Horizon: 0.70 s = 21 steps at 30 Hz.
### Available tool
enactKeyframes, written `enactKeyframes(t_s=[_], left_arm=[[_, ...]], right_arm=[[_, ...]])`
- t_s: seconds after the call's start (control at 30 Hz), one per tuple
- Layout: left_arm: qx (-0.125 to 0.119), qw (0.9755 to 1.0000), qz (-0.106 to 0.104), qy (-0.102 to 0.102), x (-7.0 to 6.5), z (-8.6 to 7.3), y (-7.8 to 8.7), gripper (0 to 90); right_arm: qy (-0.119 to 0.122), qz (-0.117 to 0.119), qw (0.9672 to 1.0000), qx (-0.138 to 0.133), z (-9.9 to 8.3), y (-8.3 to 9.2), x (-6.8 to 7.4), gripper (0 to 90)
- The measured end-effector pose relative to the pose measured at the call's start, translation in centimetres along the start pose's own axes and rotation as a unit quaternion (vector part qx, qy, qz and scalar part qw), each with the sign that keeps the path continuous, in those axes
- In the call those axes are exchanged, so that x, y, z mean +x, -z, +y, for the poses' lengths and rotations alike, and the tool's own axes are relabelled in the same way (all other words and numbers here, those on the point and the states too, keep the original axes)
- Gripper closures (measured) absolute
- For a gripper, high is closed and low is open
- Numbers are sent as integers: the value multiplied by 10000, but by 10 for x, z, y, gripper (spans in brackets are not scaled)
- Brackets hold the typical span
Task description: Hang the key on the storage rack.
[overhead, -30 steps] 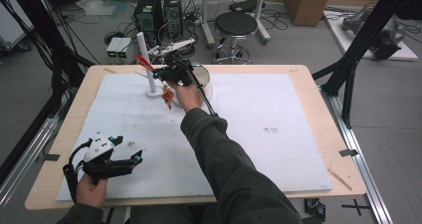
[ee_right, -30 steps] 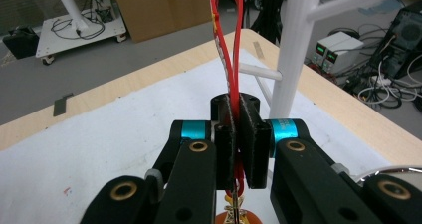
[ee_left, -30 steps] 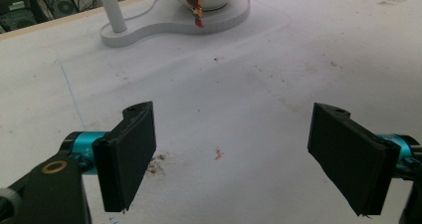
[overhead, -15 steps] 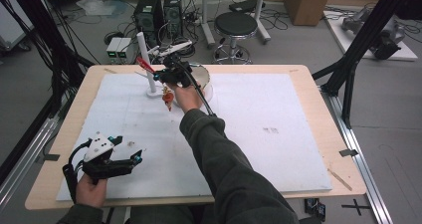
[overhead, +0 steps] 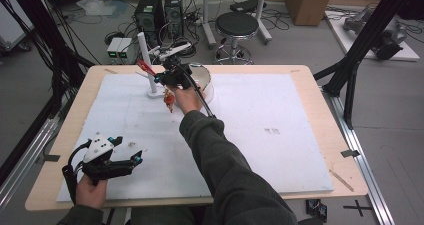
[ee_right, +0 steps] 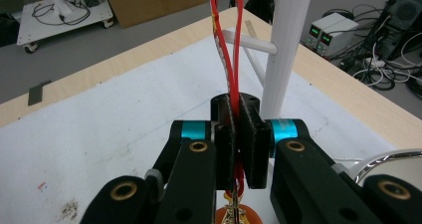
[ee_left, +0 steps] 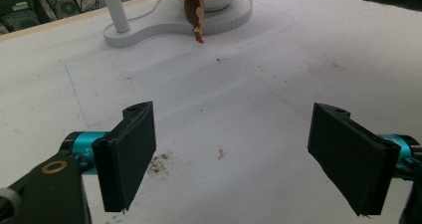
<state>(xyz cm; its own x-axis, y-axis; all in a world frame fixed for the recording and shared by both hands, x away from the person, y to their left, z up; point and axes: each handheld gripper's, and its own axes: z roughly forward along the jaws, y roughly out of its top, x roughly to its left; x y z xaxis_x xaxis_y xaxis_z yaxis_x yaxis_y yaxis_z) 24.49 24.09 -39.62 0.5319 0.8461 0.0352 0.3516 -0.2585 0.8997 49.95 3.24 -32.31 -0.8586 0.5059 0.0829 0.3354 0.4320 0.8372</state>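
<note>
My right gripper [overhead: 159, 76] is at the table's far left, shut on a red strap loop [ee_right: 226, 35] that rises from between its pads. The loop's top [overhead: 146, 66] is beside the white post [overhead: 145, 55] of a small stand, near its side peg [ee_right: 249, 41]. A small orange-brown figure [overhead: 169, 101] hangs from the strap below the gripper, just above the mat; it is also seen from the left gripper view [ee_left: 195, 10]. My left gripper [overhead: 135, 159] rests near the front left edge, open [ee_left: 234, 154] with bare mat between its jaws.
A white bowl [overhead: 204, 79] stands on the stand's flat base [ee_left: 164, 27], right behind my right hand. A white mat [overhead: 280, 115] covers the wooden table [overhead: 320, 92]. Some crumbs [ee_left: 159, 163] lie by the left gripper. A stool and computers stand beyond the far edge.
</note>
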Motion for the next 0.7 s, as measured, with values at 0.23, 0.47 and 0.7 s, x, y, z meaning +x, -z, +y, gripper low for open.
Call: enactKeyframes(t_s=[0.23,0.47,0.7], left_arm=[[4,10000,-7,-5,0,0,0,195],[4,10000,-26,4,-1,0,0,195],[10,10000,-29,-11,-1,0,0,195]], right_arm=[[10,-38,10000,62,-2,-4,0,857],[-51,-34,10000,70,-5,-7,0,857],[-50,-66,9999,93,-6,-10,0,857]])
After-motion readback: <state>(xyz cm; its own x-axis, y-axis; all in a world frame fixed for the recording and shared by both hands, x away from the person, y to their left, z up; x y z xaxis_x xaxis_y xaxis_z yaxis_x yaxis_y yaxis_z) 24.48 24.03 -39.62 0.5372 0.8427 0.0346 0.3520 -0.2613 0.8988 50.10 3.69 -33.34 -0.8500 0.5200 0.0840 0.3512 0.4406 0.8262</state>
